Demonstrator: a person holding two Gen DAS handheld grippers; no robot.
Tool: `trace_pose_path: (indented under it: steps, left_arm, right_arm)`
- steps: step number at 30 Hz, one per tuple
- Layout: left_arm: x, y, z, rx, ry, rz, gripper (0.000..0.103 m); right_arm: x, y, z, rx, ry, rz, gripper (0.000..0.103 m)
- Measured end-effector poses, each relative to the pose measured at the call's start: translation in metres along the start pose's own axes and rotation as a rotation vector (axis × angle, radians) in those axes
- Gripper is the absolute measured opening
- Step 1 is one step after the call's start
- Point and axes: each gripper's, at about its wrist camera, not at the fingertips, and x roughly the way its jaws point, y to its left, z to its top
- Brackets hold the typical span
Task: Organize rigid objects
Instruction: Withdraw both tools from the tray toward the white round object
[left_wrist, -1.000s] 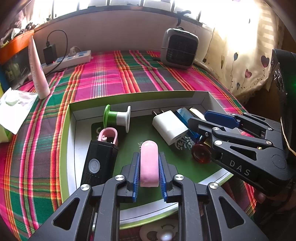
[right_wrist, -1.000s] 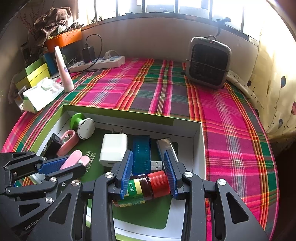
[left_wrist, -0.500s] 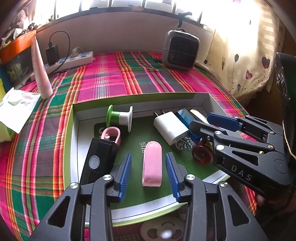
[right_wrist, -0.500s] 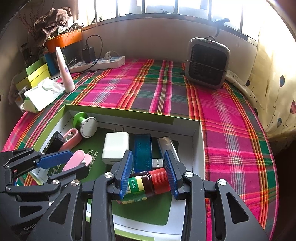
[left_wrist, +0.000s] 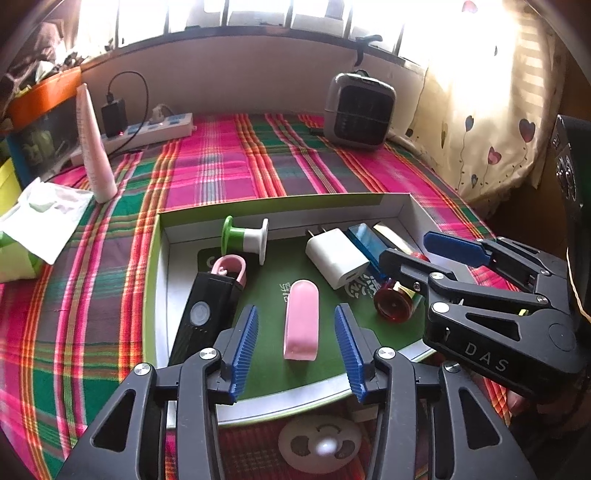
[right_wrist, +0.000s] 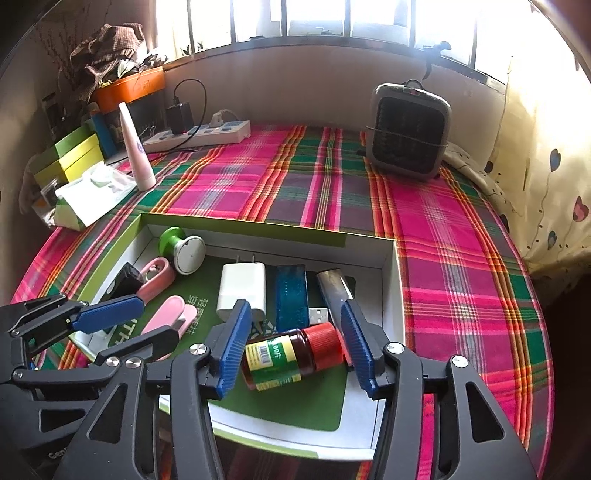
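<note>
Both tools are spreading wider than a moment ago. The left tool (left_wrist: 297, 350) is gaping around the pink case (left_wrist: 302, 319), not touching it. The right tool (right_wrist: 293, 345) is gaping around the red-capped bottle (right_wrist: 293, 356), lying free in the box (right_wrist: 388, 266). "DAS" is showing on the right tool.

Shallow box (left_wrist: 404, 206): walled on all sides, entered only from above. Left side is crowded by the black flashlight (left_wrist: 207, 314), pink clip (left_wrist: 232, 267) and green-white spool (left_wrist: 245, 238). Far right is filled by the white charger (left_wrist: 336, 256), blue case (right_wrist: 291, 295) and USB stick (right_wrist: 334, 286), set side by side. Centre is blocked by the pink capsule (left_wrist: 302, 319); the near right by the red-capped bottle (right_wrist: 291, 356). Open plaid cloth (right_wrist: 295, 184) is left beyond the box, bounded by the heater (right_wrist: 410, 131) and power strip (right_wrist: 201, 136).
</note>
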Motion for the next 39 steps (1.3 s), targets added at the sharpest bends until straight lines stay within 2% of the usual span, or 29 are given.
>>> trace_pose_path:
  steps: [8, 22, 39]
  left_arm:
    - [-0.016, -0.002, -0.006, -0.002, -0.023, -0.001, 0.044]
    - [-0.052, 0.005, -0.029, -0.034, -0.07, 0.004, 0.044]
    - [-0.07, 0.013, -0.062, -0.066, -0.053, -0.012, 0.044]
  right_arm:
    - [-0.017, 0.003, -0.005, 0.019, -0.028, 0.012, 0.056]
    - [-0.047, 0.008, -0.026, 0.038, -0.057, 0.017, 0.057]
    - [-0.068, 0.014, -0.059, 0.058, -0.052, 0.036, 0.057]
